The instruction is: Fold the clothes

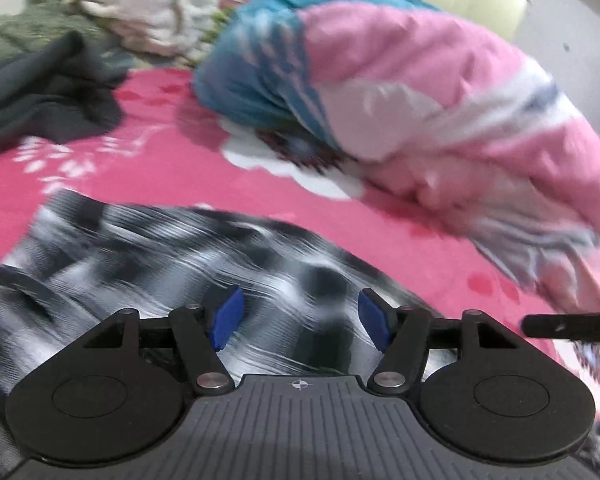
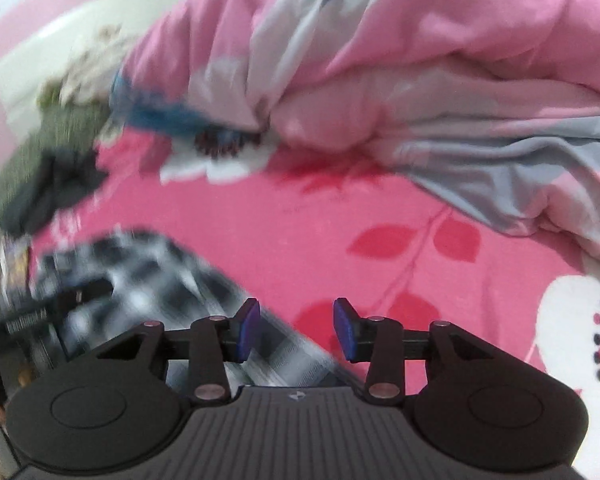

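On the bed, over a hot-pink sheet [image 1: 172, 168] printed with white flowers and red leaves, a black-and-white checked garment [image 1: 172, 256] lies spread out flat, blurred in both views. The left gripper [image 1: 298, 320] hangs just above it, its blue pads [image 1: 228, 318] standing apart with nothing between them, only checked cloth showing beneath the gap. The right gripper [image 2: 296, 330] sits at the garment's right edge [image 2: 148, 276], its jaws likewise parted and empty, with the checked cloth under the left finger and bare pink sheet under the right one. Whether either gripper touches the fabric I cannot tell. Further back, a bulky quilt [image 1: 440, 92] in pink, grey and white, with a teal patch at its left end, is heaped along the right side of the bed. To the left of it lie a dark grey garment [image 1: 48, 88], an olive green one [image 1: 16, 36] and a cream knitted piece [image 1: 148, 4], bunched together near the far edge.
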